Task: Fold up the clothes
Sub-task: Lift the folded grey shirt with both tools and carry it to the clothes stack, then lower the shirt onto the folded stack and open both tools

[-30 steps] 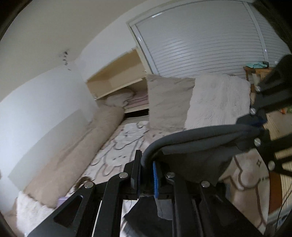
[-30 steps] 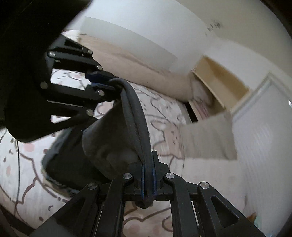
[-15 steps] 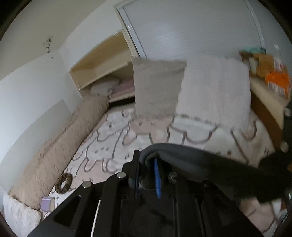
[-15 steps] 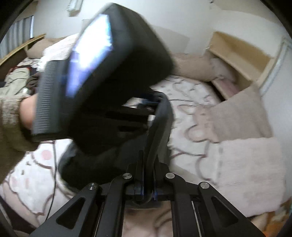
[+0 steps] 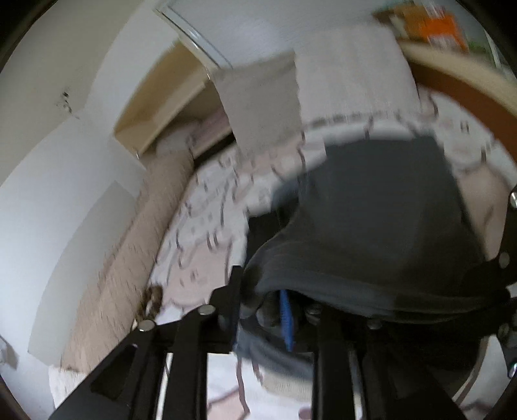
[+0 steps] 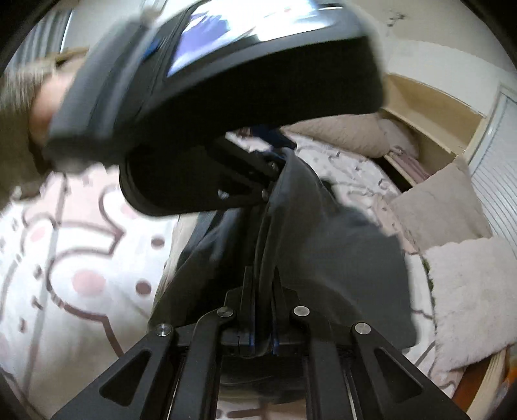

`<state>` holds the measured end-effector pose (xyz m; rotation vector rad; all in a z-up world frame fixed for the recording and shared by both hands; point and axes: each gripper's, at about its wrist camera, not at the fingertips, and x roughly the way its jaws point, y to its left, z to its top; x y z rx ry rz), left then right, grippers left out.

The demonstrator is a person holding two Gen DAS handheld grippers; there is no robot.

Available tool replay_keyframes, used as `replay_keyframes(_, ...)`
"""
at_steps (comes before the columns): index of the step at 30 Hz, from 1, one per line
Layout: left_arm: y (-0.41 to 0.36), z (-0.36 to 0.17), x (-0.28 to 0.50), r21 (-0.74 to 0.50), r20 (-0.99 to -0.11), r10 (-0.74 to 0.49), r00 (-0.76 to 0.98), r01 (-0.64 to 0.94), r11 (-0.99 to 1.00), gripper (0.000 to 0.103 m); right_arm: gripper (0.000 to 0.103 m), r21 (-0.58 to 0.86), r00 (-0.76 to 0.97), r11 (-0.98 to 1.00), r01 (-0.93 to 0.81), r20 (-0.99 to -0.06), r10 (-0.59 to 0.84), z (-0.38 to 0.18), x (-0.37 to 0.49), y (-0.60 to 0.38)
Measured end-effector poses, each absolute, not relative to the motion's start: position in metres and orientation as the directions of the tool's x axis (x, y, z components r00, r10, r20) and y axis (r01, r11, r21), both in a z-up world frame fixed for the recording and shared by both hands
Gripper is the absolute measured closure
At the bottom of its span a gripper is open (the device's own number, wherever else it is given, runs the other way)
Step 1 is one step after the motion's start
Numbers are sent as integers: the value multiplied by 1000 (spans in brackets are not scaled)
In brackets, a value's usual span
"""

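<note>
Clamping a thick folded edge of the dark grey garment (image 6: 323,258), the right gripper (image 6: 263,310) has its jaws pressed together on the cloth, which rises from between the blue pads and runs away toward the left gripper (image 6: 274,161). In the left wrist view the left gripper (image 5: 261,307) has the rolled hem of the same garment (image 5: 381,206) lying between its fingers; its jaws have just been opening, the blue pad (image 5: 286,320) on the right shows bare beside the cloth, and the picture is too blurred to tell whether the left finger still presses on it. The garment hangs stretched between the two tools and drapes down onto the bed cover (image 6: 80,258), a pale quilt printed with pink and brown cartoon shapes.

The body of the left tool, with its glossy screen (image 6: 245,29), fills the upper part of the right wrist view and hides much of the room behind it. A hand (image 6: 45,110) in a brown knitted sleeve (image 6: 16,135) grips it at the left edge. Both tools tilt downward toward the bed.

Past the garment stand two cushions, a beige one (image 5: 261,103) and a white fluffy one (image 5: 352,71), upright at the head of the bed. A long beige bolster (image 5: 135,245) lies along the white wall (image 5: 51,200), with a small brown ring-shaped object (image 5: 152,299) just beside it. A wooden shelf niche (image 5: 161,97) opens behind the cushions.
</note>
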<state>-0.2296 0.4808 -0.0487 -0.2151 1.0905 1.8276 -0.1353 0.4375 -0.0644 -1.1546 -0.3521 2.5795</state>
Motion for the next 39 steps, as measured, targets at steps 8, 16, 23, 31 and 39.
replay_keyframes(8,449,-68,-276,588,-539,546,-642,-751,-302,40,89,-321,-643,-920,-224,-661,387,-97,-130,434)
replay_keyframes(16,410,-16,-325,153,-566,592,-574,-779,-609,40,28,137,-802,-986,-93,-598,-7,-45,-67,439)
replay_keyframes(23,441,-15,-266,-47,-577,739,-348,-889,-456,40,47,296,-800,-837,-460,-546,247,-36,-36,543)
replay_keyframes(31,496,-70,-264,-70,-690,660,-297,-880,-470,40,47,212,-834,-887,-409,-482,270,-76,-57,554)
replay_keyframes(39,471,-59,-263,-160,-644,722,-252,-879,-449,41,47,221,-814,-868,-444,-504,288,-96,-44,569)
